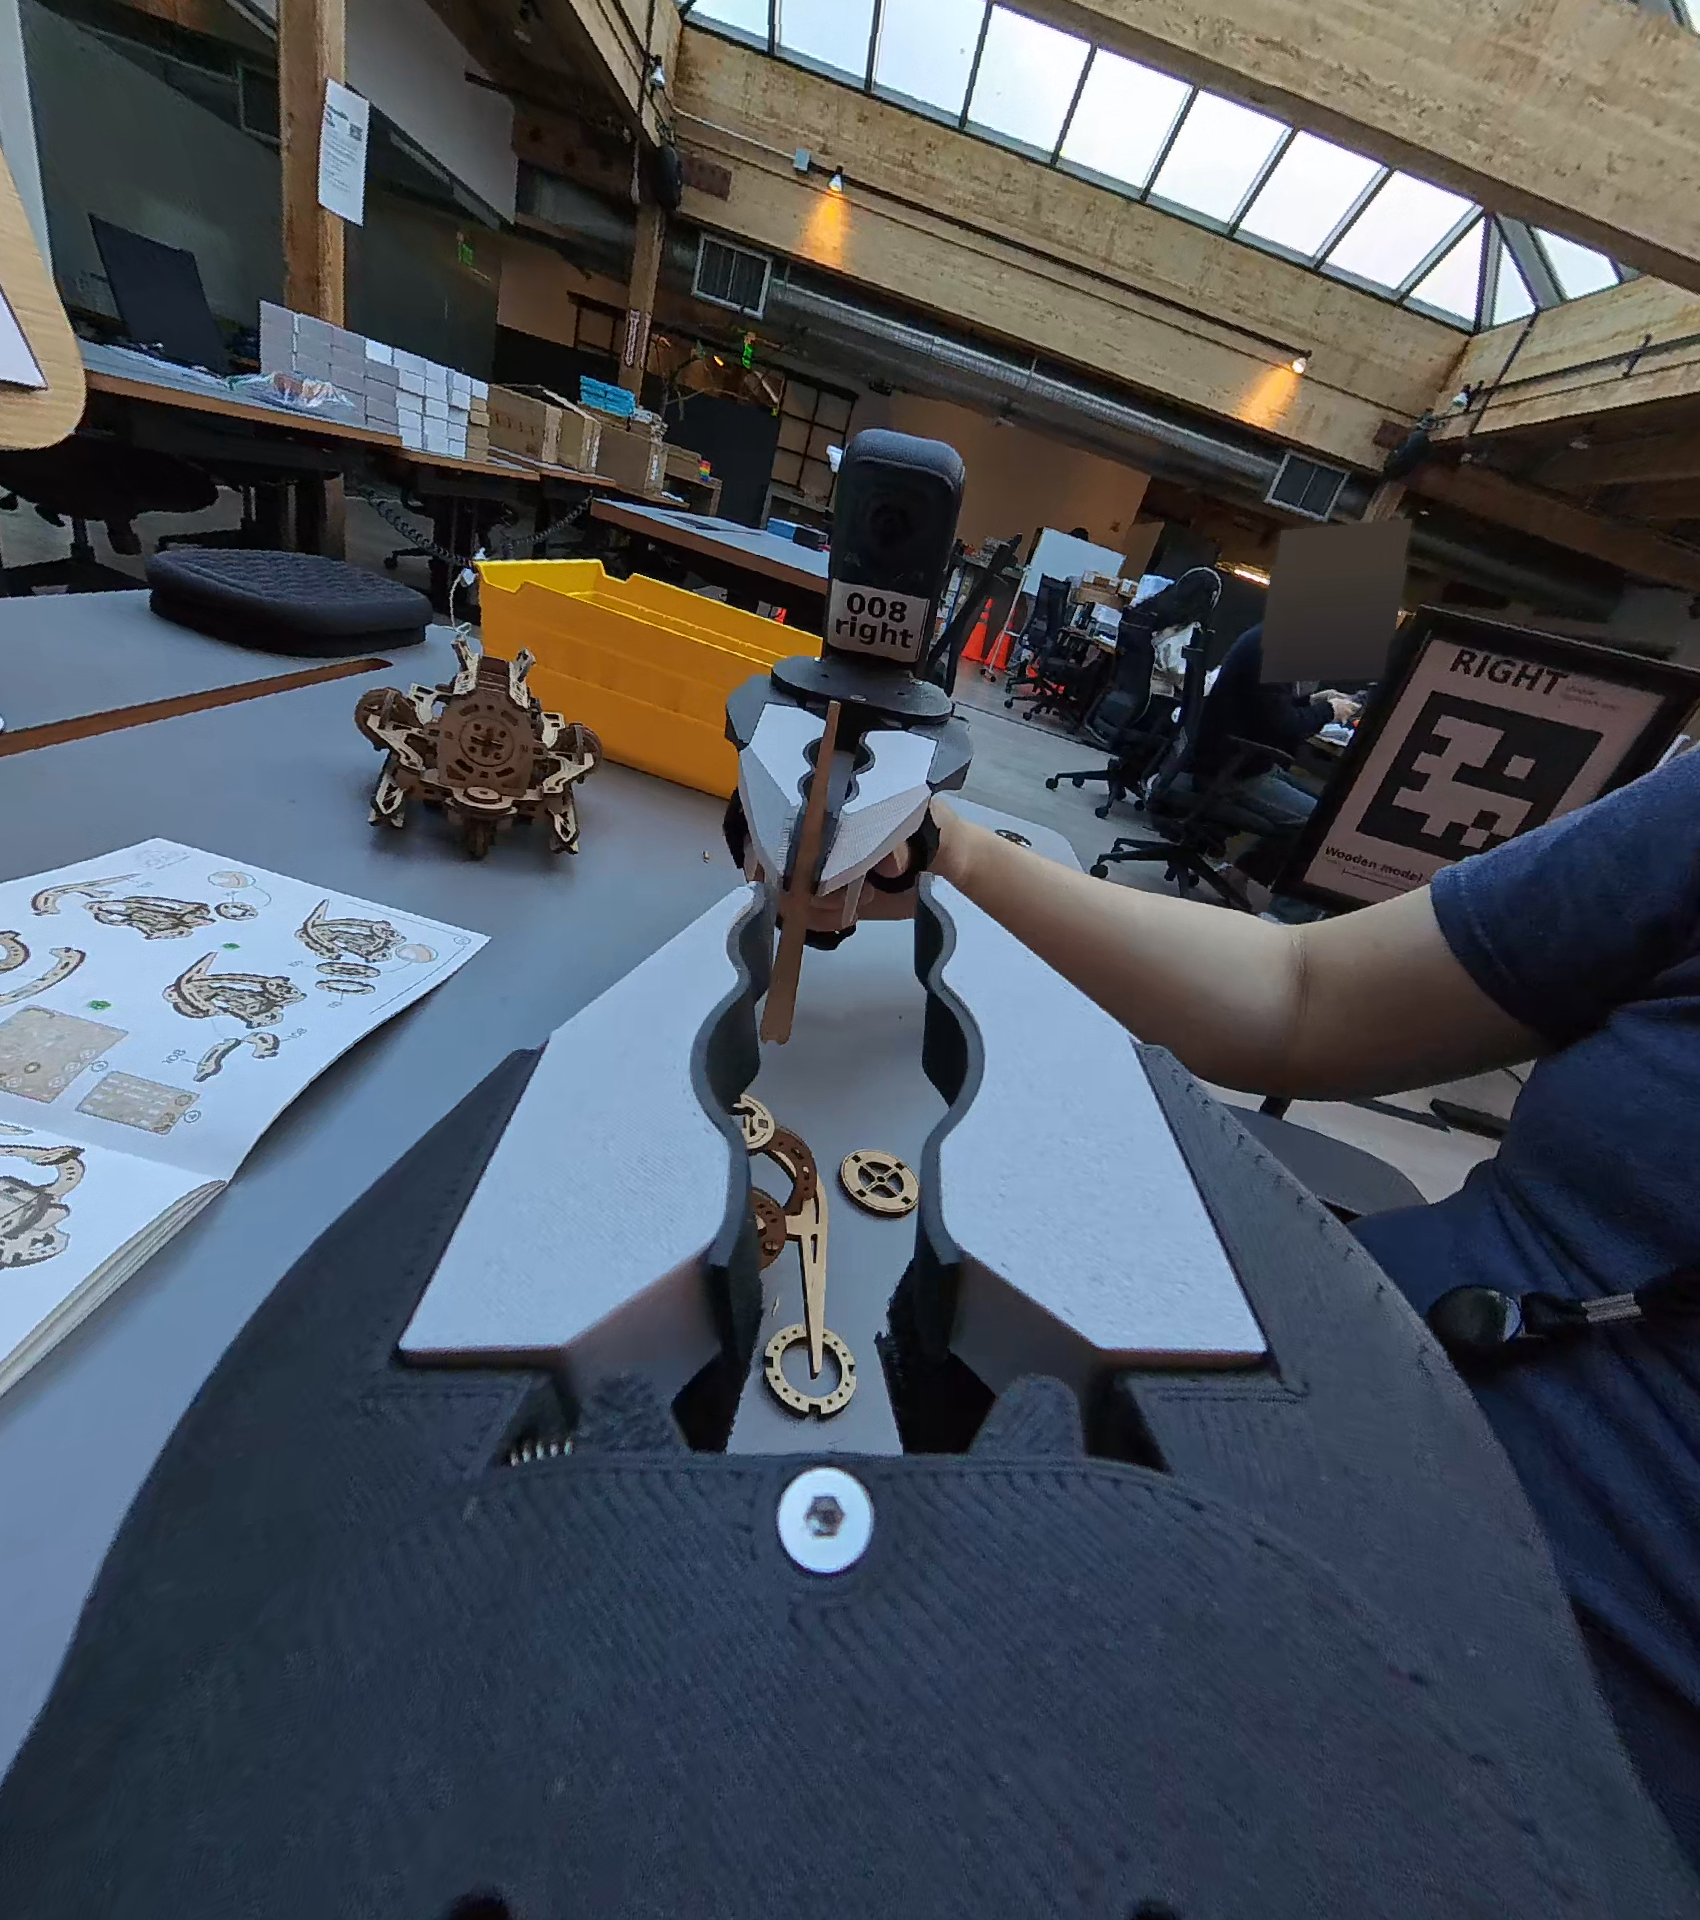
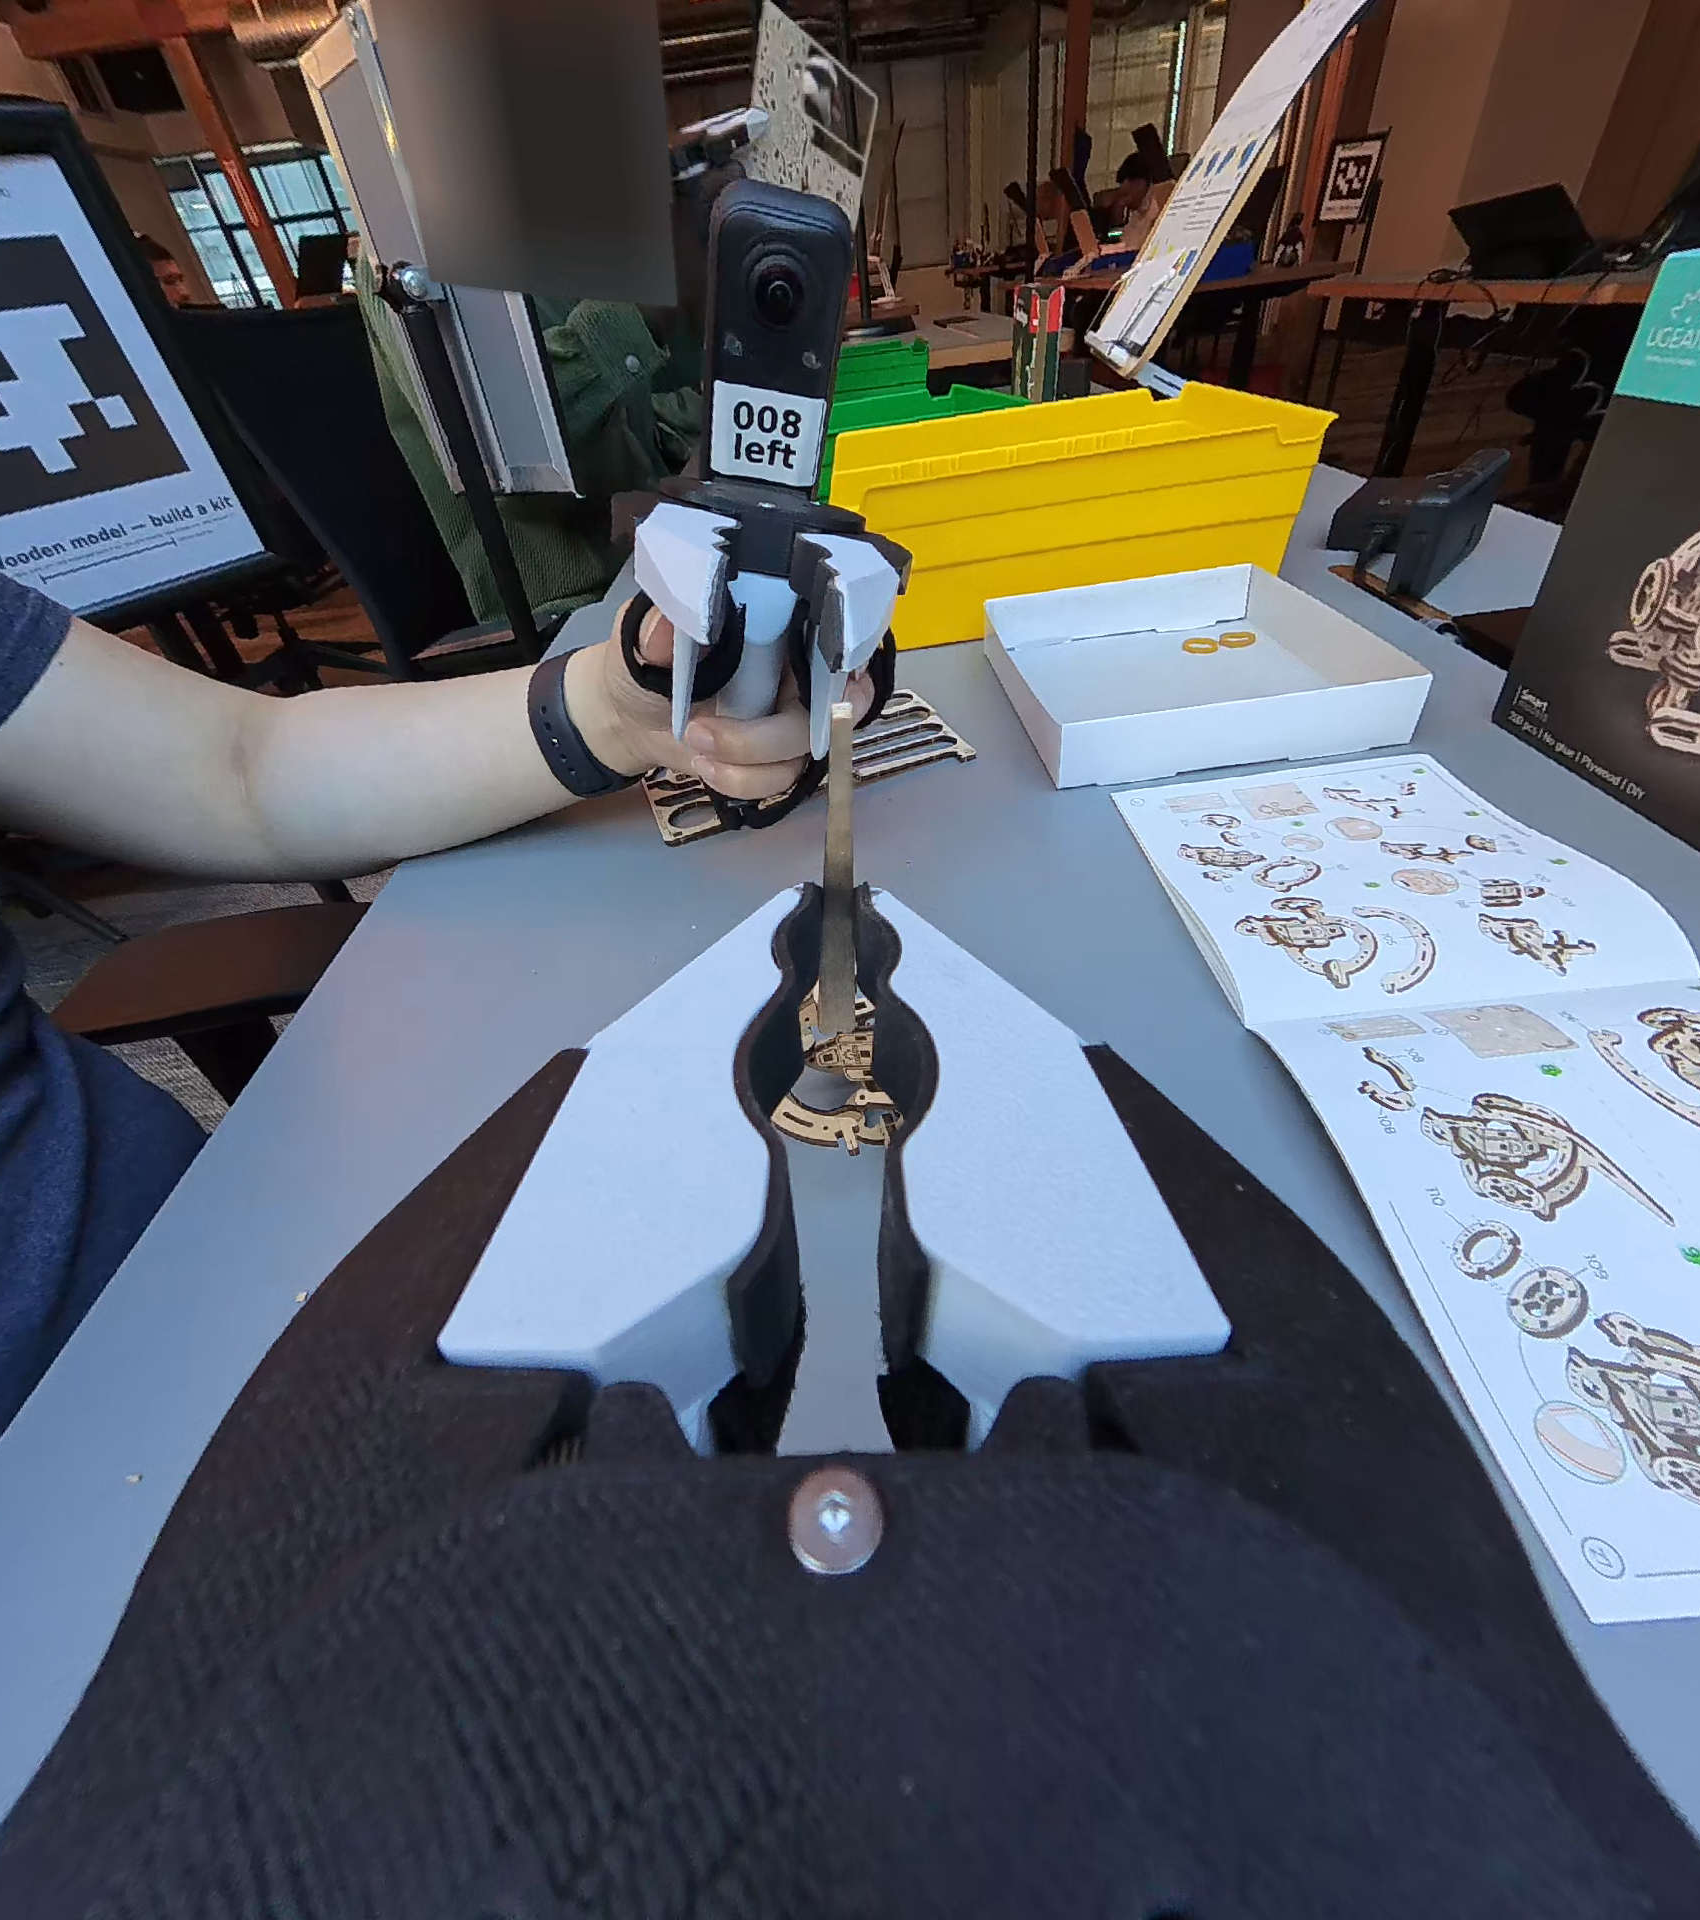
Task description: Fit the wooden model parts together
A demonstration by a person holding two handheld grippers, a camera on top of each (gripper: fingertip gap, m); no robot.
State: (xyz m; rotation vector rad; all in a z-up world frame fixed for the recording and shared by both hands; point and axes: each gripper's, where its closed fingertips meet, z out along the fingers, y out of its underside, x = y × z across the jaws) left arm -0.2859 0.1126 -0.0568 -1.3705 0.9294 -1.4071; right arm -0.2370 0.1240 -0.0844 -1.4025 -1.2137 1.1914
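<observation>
My right gripper [image 2: 835,899] is shut on a thin flat wooden stick [image 2: 839,810] and holds it above the grey table [image 2: 513,987]. The stick points away towards my left gripper [image 2: 758,717], which is open and empty. The stick's far end is close to one left fingertip [image 2: 820,732]. In the left wrist view my left gripper [image 1: 841,909] is open, and the right gripper [image 1: 830,821] faces it with the stick [image 1: 796,914] tilted downwards. Below, on the table, lie a small gear disc [image 1: 879,1181], a ring [image 1: 810,1371] and a curved part with a long point [image 1: 810,1236].
An assembled wooden model [image 1: 477,753] stands at the back left. An open instruction booklet [image 2: 1500,1091], a white box tray [image 2: 1210,717], a yellow bin [image 2: 1074,499], the kit's box [image 2: 1698,520] and a cut-out wooden sheet [image 2: 913,738] are on the table. The grippers' ends are close to 7 centimetres from one another. The assembled wooden model [image 1: 477,753] is closer to my right gripper, around 25 centimetres from its tips; the left tips are 30 centimetres off.
</observation>
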